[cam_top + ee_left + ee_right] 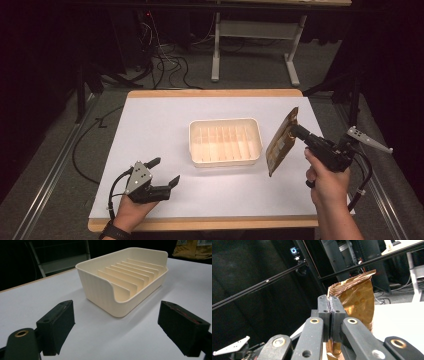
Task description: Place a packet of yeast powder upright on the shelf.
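Observation:
A cream plastic rack tray [225, 141] with several upright dividers sits at the middle of the white table. My right gripper [298, 132] is shut on a golden-brown foil pouch [281, 142], held on edge just right of the tray, above the table. In the right gripper view the jaws pinch the pouch [359, 297] at its crimped edge, right gripper [331, 307]. My left gripper [164, 172] rests near the front left of the table, open and holding nothing. In the left gripper view the tray [125, 280] lies ahead of the spread pads [58, 325], and the pouch [193, 248] shows at the top right.
The white sheet [165, 120] covers a wooden table with its front edge [200, 223] near my hands. Cables [165, 62] and a table frame [255, 45] stand on the floor beyond the far edge. A metal rail [55, 165] runs along the left side.

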The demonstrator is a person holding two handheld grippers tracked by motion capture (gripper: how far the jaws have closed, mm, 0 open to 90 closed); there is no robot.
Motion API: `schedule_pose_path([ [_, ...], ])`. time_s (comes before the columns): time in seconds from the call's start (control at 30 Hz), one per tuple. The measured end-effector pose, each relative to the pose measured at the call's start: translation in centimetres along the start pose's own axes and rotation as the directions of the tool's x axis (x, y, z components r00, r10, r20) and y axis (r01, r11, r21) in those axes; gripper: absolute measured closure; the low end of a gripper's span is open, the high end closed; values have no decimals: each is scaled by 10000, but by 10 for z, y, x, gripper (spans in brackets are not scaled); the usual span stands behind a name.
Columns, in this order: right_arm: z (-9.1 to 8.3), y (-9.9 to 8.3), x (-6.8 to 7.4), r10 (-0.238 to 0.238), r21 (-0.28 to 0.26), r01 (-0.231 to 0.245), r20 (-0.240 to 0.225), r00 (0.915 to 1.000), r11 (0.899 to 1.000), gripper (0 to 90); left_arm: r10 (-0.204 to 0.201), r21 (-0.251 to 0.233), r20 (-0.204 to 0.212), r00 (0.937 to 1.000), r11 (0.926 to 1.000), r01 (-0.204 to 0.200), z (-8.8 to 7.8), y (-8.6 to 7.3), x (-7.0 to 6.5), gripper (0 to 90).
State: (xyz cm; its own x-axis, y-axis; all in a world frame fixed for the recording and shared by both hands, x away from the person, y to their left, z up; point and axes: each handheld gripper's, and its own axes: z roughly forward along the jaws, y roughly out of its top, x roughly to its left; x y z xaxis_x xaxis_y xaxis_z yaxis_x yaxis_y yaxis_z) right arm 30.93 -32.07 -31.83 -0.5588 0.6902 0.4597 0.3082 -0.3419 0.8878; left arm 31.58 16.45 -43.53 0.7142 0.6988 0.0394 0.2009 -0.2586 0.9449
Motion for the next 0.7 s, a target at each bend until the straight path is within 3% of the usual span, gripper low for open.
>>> schedule_pose_path([
  [0.33, 15, 8, 15, -226, 53, 229, -453, 9987, 9997, 900, -111, -83, -80, 9999, 9999, 110, -2, 0, 2, 144],
  [0.7, 41, 3, 12, -178, 347, 195, -475, 9987, 9992, 900, -279, -337, -87, 9996, 9991, 276, -11, 2, 2, 144],
])
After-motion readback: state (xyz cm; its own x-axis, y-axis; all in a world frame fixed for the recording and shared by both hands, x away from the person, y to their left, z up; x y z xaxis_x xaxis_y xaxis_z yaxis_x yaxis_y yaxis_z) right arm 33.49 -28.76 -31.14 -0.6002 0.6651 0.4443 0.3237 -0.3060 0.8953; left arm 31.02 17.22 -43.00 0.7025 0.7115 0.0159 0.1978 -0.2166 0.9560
